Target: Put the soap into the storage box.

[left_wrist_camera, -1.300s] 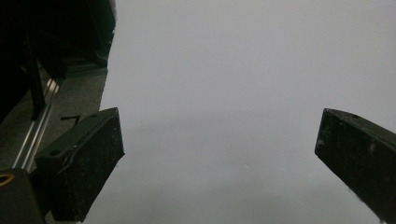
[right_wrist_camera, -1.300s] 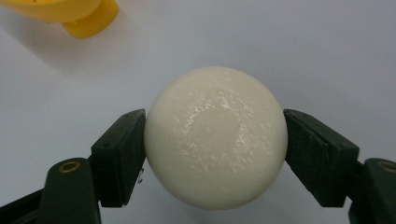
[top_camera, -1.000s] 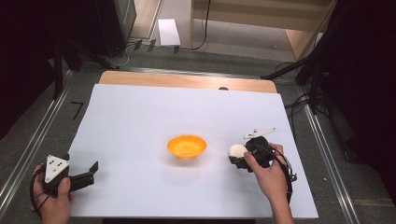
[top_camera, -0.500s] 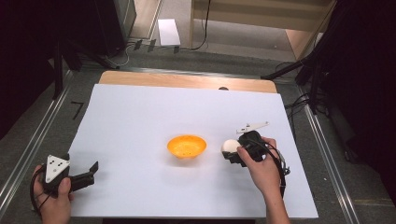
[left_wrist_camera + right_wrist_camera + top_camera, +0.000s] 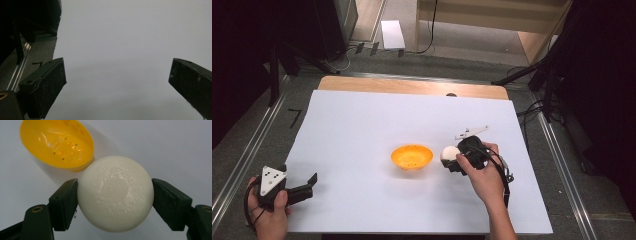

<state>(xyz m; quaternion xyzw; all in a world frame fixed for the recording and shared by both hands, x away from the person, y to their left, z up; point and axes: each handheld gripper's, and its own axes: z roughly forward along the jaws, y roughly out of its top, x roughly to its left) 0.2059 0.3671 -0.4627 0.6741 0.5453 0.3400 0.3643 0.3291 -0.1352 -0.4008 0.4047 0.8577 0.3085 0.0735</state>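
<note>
At the left edge of the high view, the left hand-held gripper (image 5: 307,184) rests low on the white sheet (image 5: 362,125) that covers the tabletop (image 5: 412,86), its black jaws spread wide with nothing between them; its own view shows bare matte paper ahead and a metal rail (image 5: 18,72) along the floor at the side. It sits where it sat a second ago. Toward the middle stands a shallow orange bowl (image 5: 412,156), glossy plastic with small holes dotting its inside, alone on the sheet and unmoved. Just right of it, the right hand-held gripper (image 5: 451,159) clamps a white ball (image 5: 449,153) from both sides; in the right gripper view the ball (image 5: 115,193) is round and cream-white with a faintly pebbled sheen, and the flat black pads (image 5: 65,202) press against it. Nothing stands between the ball and the bowl (image 5: 57,143), whose rim lies just beyond the ball. Compared with a second ago, the right hand and ball have shifted closer to the bowl, narrowing the gap.
</note>
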